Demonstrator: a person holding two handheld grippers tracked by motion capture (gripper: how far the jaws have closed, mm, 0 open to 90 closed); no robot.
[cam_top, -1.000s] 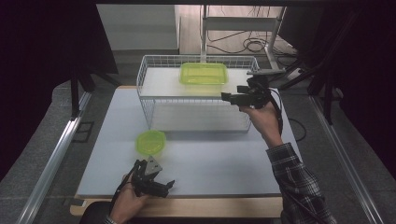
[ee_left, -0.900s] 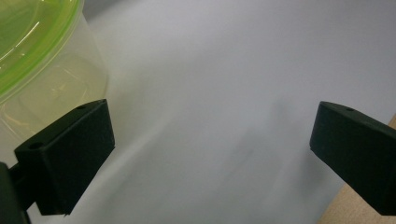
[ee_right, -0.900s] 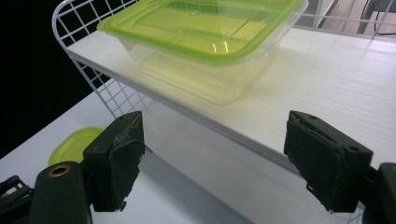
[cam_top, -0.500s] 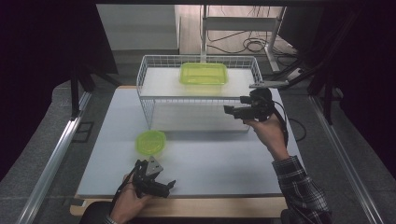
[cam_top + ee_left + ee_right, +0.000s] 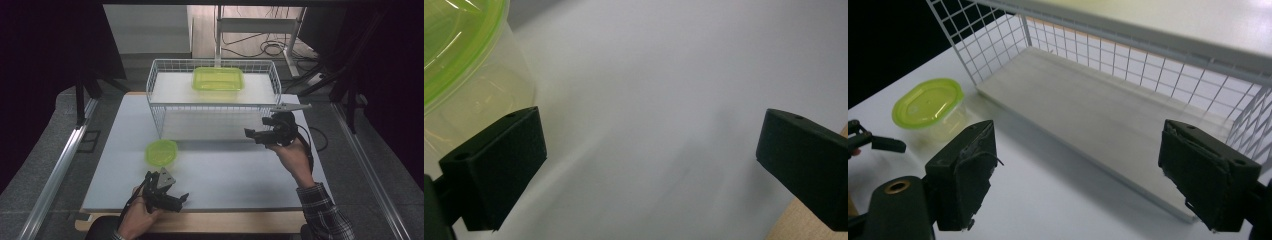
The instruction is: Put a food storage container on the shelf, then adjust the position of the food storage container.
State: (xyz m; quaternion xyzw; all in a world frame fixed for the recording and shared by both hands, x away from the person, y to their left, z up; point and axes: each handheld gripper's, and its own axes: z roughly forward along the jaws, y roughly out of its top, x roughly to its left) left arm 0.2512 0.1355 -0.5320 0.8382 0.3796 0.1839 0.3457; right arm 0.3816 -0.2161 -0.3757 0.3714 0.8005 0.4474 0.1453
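While the white wire rack (image 5: 160, 87) fills the table's twelve o'clock with a rectangular green-lidded box (image 5: 218, 79) on its top shelf, the small round container (image 5: 161, 152) sits lower, at about eight o'clock of the white table (image 5: 240, 170), just beyond the left gripper (image 5: 181, 198). It looks light, thin-walled, slick plastic; gripping across the lid rim seems safest. Both tongs stand apart and empty; the right gripper (image 5: 248, 133), at three o'clock, has just been opening.
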